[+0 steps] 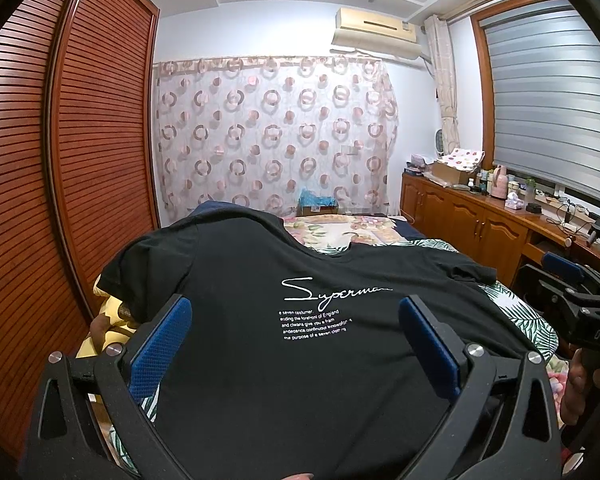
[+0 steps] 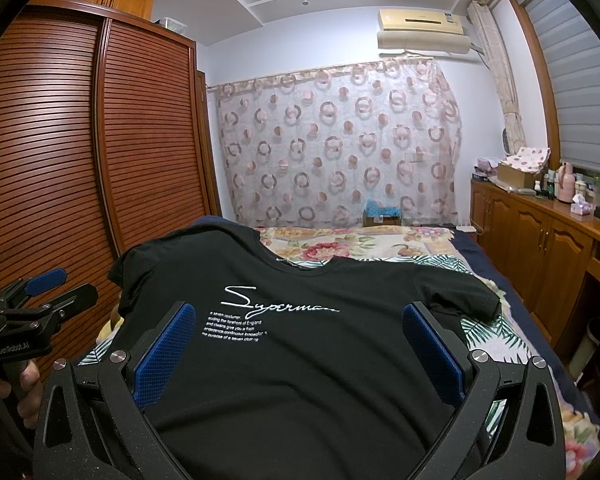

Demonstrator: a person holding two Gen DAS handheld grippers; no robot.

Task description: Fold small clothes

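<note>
Left wrist: smooth black T-shirt (image 1: pixel 300 340)

Matt black cloth T-shirt (image 1: pixel 300 360) with white print lies centre frame. Gripper pads (image 1: pixel 162 344) show rough blue textured rubber on matt black plastic. Glossy slatted wooden wardrobe (image 1: pixel 60 160) fills the left.

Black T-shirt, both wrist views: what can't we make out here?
- Hem of the black T-shirt: cut off by the bottom edge in both views, partly behind the open left gripper and open right gripper.
- Small print under the script: too small, blurred.
- Bed under the shirt: covered by it.
</note>
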